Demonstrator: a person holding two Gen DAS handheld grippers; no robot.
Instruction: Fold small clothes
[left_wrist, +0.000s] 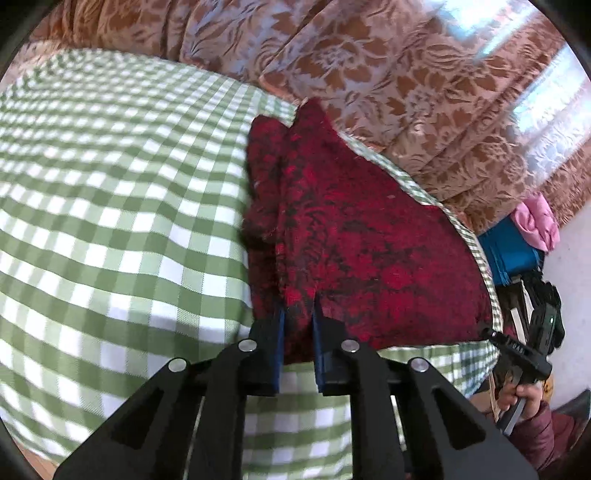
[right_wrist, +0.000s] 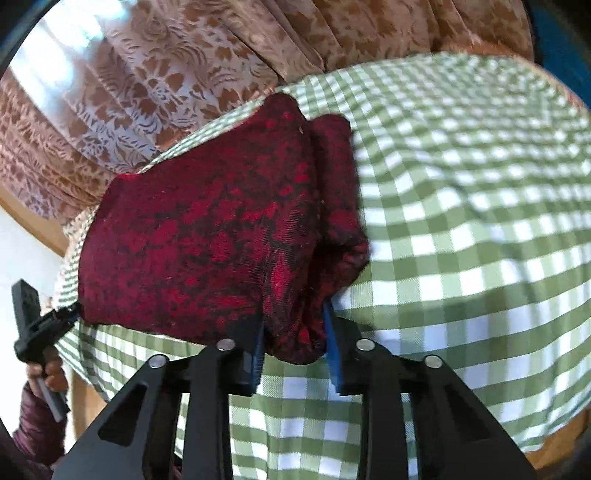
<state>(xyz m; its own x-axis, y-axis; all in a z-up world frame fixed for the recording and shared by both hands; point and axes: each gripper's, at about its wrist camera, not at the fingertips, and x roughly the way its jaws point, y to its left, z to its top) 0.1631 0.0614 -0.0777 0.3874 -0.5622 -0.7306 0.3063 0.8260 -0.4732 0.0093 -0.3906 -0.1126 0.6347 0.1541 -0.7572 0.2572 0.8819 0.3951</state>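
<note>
From the left wrist view, the left gripper (left_wrist: 298, 328) has its blue-padded jaws closed on the near edge of a red-and-black patterned cloth (left_wrist: 351, 236), which lies folded in layers on the green-checked tablecloth (left_wrist: 110, 206), close to that cloth's far edge where brown floral curtains (left_wrist: 406, 92) hang behind. The folded stack shows a thicker rolled border on its left side, so the fabric looks soft and fairly plush, likely light, and apt to sag or slide open where nothing supports it (a woven weave like this should not be slippery against the pads). At the right rim the right gripper (left_wrist: 491, 334) is visible in a person's hand (left_wrist: 521, 397), meeting the cloth's other near corner. From the right wrist view, the right gripper (right_wrist: 293, 332) is pinched on a bunched, multi-layer fold of the same cloth (right_wrist: 207, 229), the fabric bulging down between the pads; the bundle there is thicker than at the other corner. The left gripper (right_wrist: 74, 310) appears at the left rim, at the cloth's corner, held by a hand (right_wrist: 51, 373) in a dark red sleeve (right_wrist: 37, 424). The best hold seems to be the two near corners with all layers caught together, since gripping only the top ply would probably let the lower folds fall open when lifted.
</note>
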